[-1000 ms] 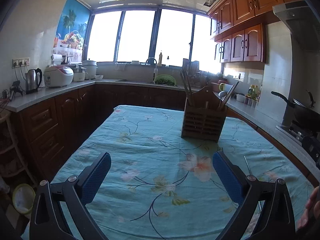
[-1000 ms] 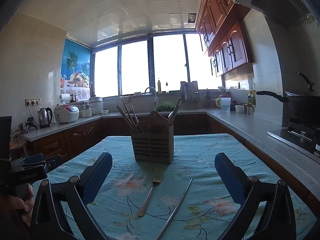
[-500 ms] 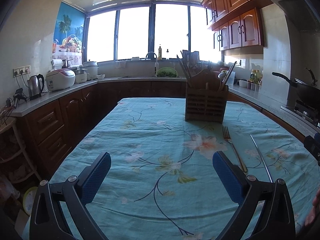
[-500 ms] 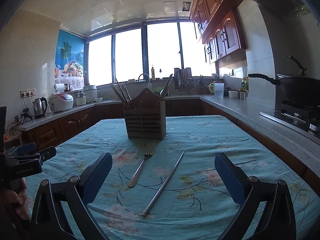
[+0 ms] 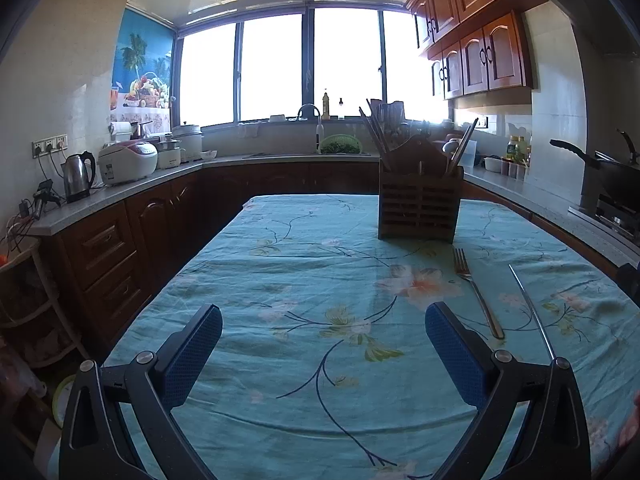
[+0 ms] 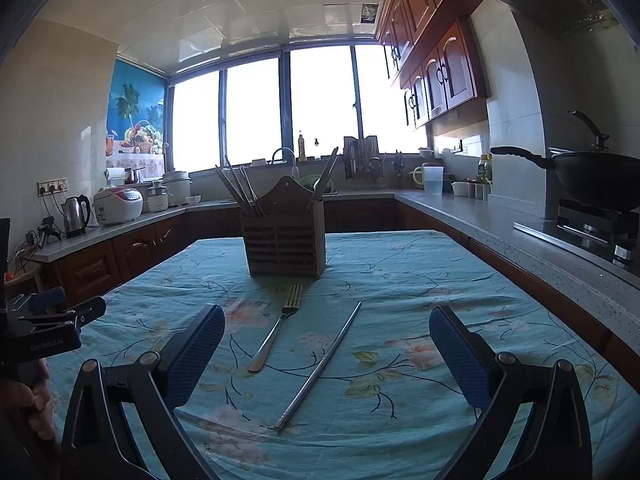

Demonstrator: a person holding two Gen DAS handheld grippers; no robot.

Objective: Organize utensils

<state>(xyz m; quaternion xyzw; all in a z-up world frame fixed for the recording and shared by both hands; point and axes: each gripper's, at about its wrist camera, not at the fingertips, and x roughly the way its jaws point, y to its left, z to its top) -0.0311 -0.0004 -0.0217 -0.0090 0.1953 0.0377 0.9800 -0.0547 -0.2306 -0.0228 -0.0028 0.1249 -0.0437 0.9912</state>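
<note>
A metal fork (image 6: pixel 276 328) and a pair of metal chopsticks (image 6: pixel 320 364) lie flat on the teal floral tablecloth (image 6: pixel 420 280), in front of a slatted wooden utensil holder (image 6: pixel 285 246) that holds several chopsticks. My right gripper (image 6: pixel 326 356) is open and empty, hovering just before the fork and chopsticks. My left gripper (image 5: pixel 323 356) is open and empty over bare cloth; the fork (image 5: pixel 476 296), chopsticks (image 5: pixel 530 308) and holder (image 5: pixel 418 210) lie to its front right. The left gripper also shows at the left edge of the right wrist view (image 6: pixel 56 312).
Dark wood counters run around the table. A kettle (image 5: pixel 78 176) and rice cooker (image 5: pixel 128 160) stand on the left counter, a wok (image 6: pixel 596 176) on the stove at the right. The table drops off at its left edge (image 5: pixel 188 264).
Both grippers have dropped lower and levelled out toward the table. The fork and chopsticks now sit closer in front of the right gripper. Both grippers stay open.
</note>
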